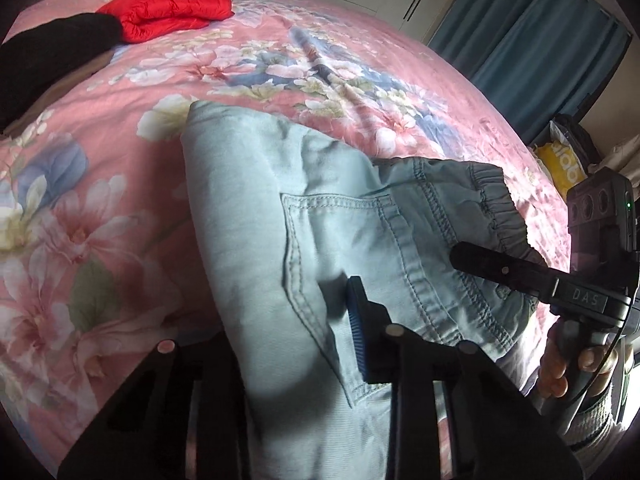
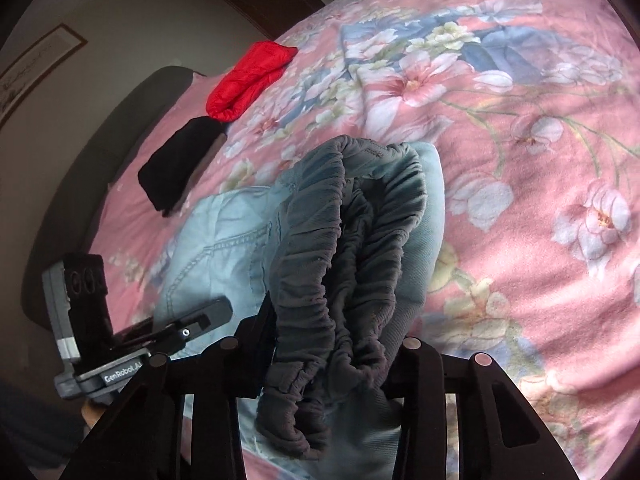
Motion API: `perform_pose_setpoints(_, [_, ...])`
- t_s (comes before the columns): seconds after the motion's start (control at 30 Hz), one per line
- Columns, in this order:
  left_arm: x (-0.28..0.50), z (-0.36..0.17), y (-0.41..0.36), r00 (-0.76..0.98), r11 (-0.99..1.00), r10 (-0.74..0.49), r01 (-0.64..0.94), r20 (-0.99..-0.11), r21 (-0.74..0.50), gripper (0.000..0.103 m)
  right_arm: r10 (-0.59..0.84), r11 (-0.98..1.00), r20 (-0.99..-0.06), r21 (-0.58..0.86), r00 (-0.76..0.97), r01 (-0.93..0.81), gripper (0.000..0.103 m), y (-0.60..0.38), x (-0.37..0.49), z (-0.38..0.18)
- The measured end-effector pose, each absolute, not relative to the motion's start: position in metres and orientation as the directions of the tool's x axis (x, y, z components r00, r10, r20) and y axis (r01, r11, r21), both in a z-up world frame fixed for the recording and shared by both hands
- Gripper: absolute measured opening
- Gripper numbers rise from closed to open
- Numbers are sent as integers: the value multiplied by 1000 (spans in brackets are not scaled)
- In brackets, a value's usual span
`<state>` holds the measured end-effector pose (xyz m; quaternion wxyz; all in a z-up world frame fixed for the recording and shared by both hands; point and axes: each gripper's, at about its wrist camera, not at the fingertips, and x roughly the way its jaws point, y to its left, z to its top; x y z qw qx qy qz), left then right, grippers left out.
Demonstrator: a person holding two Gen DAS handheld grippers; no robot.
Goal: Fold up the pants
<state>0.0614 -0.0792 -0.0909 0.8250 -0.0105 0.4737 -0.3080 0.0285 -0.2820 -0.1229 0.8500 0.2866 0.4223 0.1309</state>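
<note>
Light-blue pants (image 1: 304, 216) gripped at the waist end by both tools, bulk resting mid-bed.

Left tool (image 1: 304, 332) narrowed onto denim beside the back pocket (image 1: 340, 248), blue pad pressed into cloth; right tool (image 2: 332, 356) closed on the bunched grey elastic waistband (image 2: 344, 248), folds spilling over the fingers. Pants lying on the floral bedspread (image 1: 100, 208), well clear of the red garment (image 1: 168, 8) and black garment (image 1: 48, 52) near the far edge of the bed. Risks, judged from here: thick gathered elastic slipping out of the right grip; uneven pull between tools skewing the fold; loose layers sagging and creasing.
</note>
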Motion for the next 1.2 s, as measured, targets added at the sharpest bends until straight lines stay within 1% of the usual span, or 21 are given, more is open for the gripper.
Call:
perform_pose_setpoints(0.13, [67, -71, -81, 435, 824, -499, 507, -749, -254, 27, 452, 823, -624, 568, 638, -27, 39, -274, 31, -105])
perform_pose_setpoints(0.37, [96, -41, -77, 524, 845, -471, 500, -709, -191, 27, 445, 829, -559, 552, 700, -87, 39, -269, 54, -75])
perform_pose_setpoints(0.6, [129, -27, -71, 585, 867, -433, 478, -685, -140, 27, 443, 842, -513, 519, 735, -144, 39, -256, 93, -54])
perform_pose_setpoints(0.87, [162, -30, -67, 600, 884, -408, 447, -688, -135, 27, 440, 853, -505, 495, 742, -169, 39, -246, 133, -49])
perform_pose_setpoints(1.2, [188, -53, -69, 579, 901, -371, 415, -726, -129, 27, 436, 858, -548, 493, 714, -145, 39, -236, 167, -67])
